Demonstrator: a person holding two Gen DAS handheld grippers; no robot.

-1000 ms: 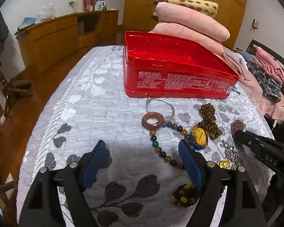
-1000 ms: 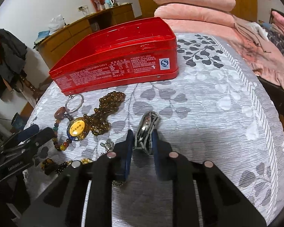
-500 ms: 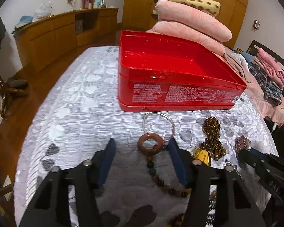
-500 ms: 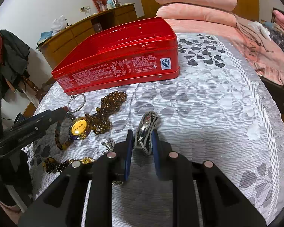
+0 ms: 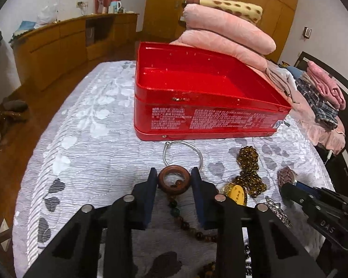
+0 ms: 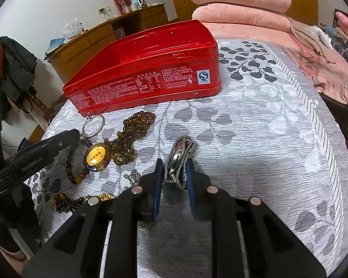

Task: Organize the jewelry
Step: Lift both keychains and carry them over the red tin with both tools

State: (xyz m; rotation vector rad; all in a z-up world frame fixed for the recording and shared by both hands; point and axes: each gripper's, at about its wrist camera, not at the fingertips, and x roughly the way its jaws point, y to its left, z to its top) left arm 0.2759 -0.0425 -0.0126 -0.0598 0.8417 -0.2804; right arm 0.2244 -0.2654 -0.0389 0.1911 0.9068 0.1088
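Left gripper (image 5: 174,180): fingers pinch wooden ring (image 5: 174,178) of bead string for lifting | Right gripper (image 6: 174,173): fingers clamp metal bracelet (image 6: 179,159) | red tin (image 5: 204,106) open mid-bed, ready for both

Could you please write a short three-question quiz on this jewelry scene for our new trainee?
1. True or false: the red tin is open.
2. What does the right gripper hold? A) metal bracelet B) silver ring C) amber beads
3. The left gripper has its fingers on either side of the wooden ____.

Key: 1 true; 2 A; 3 ring.
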